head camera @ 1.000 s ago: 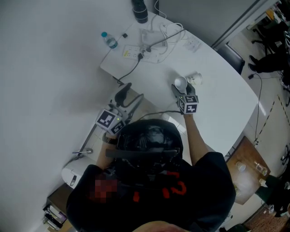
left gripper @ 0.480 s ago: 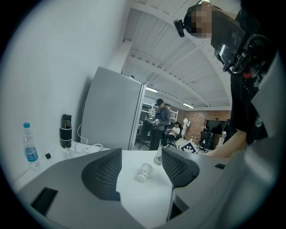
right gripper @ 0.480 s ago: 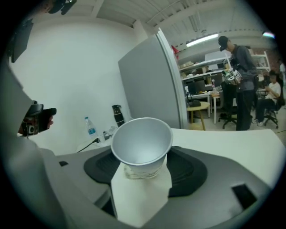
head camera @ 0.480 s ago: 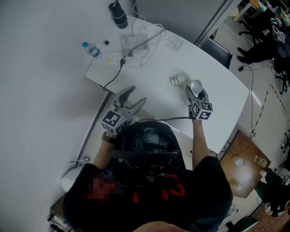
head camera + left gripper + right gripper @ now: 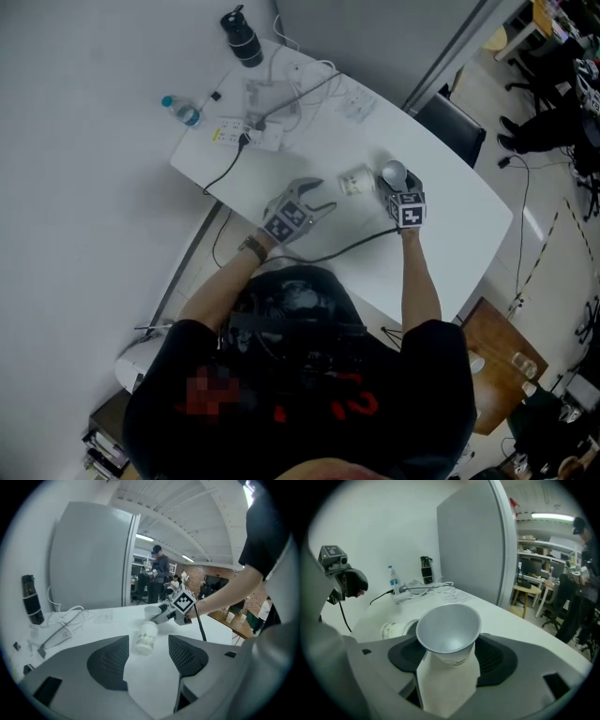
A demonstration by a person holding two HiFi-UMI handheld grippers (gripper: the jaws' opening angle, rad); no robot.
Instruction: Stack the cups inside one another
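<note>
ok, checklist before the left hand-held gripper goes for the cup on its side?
1. Left hand-held gripper open: ok, jaws apart with nothing between them.
2. Lying cup lined up: ok, it lies on its side on the table, ahead of the gap and not yet between the jaws.
3. Which end of it faces the jaws: cannot tell.
4. Right hand-held gripper grip: ok, shut on the held cup, which is upright with its mouth up and empty.
5. Room between the two grippers: not ok, the right one sits close beside the lying cup.
6. Cables: ok, at the far end of the table.
</note>
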